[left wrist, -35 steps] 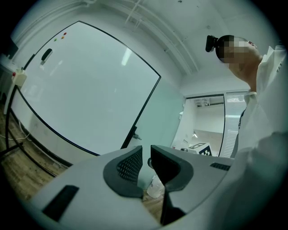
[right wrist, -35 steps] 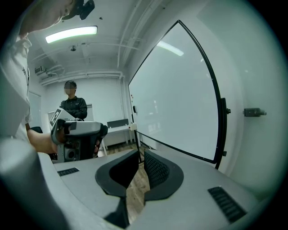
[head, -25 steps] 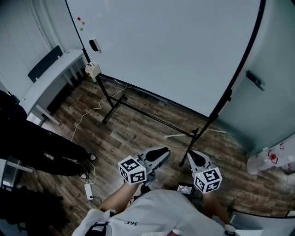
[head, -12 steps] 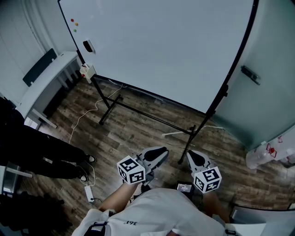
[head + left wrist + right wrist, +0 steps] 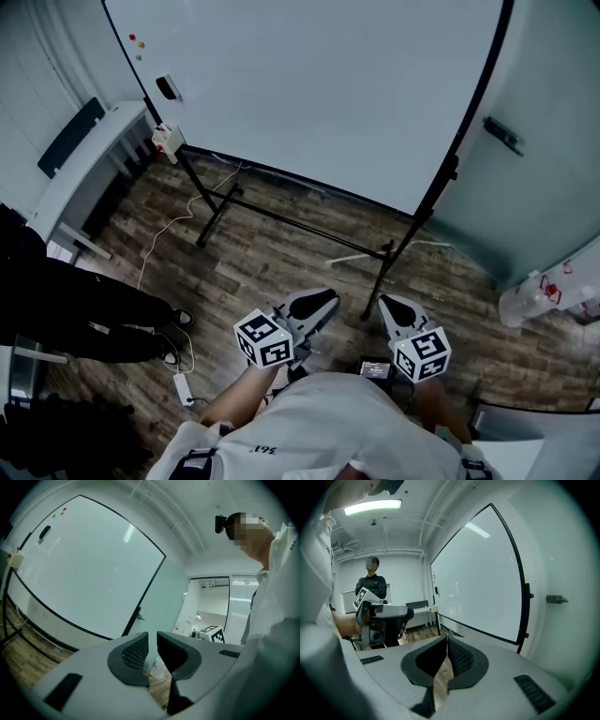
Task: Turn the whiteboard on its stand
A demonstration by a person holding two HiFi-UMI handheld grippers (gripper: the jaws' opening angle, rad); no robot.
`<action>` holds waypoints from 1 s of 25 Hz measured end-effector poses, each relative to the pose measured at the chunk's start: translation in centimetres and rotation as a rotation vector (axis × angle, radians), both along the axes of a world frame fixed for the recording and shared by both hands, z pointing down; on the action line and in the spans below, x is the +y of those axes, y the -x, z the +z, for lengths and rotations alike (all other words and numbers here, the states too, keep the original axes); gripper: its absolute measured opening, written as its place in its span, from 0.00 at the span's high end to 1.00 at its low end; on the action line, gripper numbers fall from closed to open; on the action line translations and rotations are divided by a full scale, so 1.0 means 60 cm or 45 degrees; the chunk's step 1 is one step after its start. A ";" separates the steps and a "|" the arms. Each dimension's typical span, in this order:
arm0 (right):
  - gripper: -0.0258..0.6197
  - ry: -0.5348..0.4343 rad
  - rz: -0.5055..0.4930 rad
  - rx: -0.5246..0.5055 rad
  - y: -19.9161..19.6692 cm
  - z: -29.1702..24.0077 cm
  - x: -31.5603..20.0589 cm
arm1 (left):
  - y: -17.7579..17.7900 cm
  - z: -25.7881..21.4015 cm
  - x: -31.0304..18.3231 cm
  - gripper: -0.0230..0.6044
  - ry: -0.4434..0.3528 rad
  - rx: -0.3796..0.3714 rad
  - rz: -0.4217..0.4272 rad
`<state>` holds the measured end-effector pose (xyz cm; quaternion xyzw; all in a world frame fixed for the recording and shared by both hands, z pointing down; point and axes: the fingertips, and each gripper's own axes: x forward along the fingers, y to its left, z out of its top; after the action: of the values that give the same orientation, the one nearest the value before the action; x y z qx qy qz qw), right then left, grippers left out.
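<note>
The whiteboard (image 5: 309, 84) stands well ahead, untouched. The left hand-held gripper (image 5: 314, 305) is slightly open and empty; the right hand-held gripper (image 5: 394, 311) has just closed on nothing.

Right claw (image 5: 446, 639) closing empty (left claw (image 5: 152, 637) ajar)

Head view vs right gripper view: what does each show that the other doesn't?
Head view only: a white power strip on the wood-plank floor. Right gripper view only: the lit ceiling light strip and white ceiling pipes. Both: the large white black-framed whiteboard and the dark handle on the pale wall to its right.
</note>
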<state>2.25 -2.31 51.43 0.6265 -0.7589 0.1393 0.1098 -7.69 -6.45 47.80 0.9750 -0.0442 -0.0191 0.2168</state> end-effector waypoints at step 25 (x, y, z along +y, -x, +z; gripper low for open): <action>0.92 -0.030 0.003 0.088 -0.011 -0.027 0.004 | -0.005 -0.018 0.010 0.86 -0.007 0.002 -0.003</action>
<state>2.94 -2.06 49.80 0.6330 -0.7556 0.1089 0.1284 -7.41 -5.88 46.72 0.9756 -0.0449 -0.0203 0.2142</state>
